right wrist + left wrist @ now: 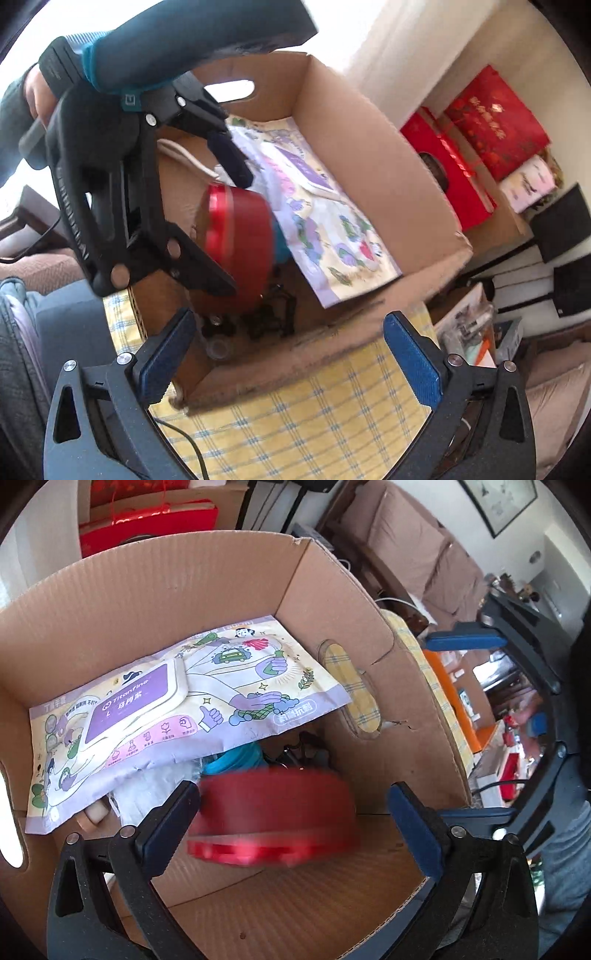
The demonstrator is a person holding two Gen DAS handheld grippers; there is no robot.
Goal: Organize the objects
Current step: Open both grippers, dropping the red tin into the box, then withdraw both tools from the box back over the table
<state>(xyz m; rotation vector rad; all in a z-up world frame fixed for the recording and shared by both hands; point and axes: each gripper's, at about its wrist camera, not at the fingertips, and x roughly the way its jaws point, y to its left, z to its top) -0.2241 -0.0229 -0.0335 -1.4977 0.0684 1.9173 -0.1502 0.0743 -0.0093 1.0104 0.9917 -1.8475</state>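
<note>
Over the cardboard box (155, 590), we hold our left gripper (291, 823) with fingers spread wide around a blurred red tin (273, 812), seemingly rigid, slick and best gripped across its sides, while our right gripper (288, 354) gapes empty.

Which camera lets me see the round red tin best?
The right wrist view: the red tin shows sharp, its shiny rim and its side clear, inside the cardboard box. In the left wrist view it is close but blurred between the open left gripper fingers.
</note>
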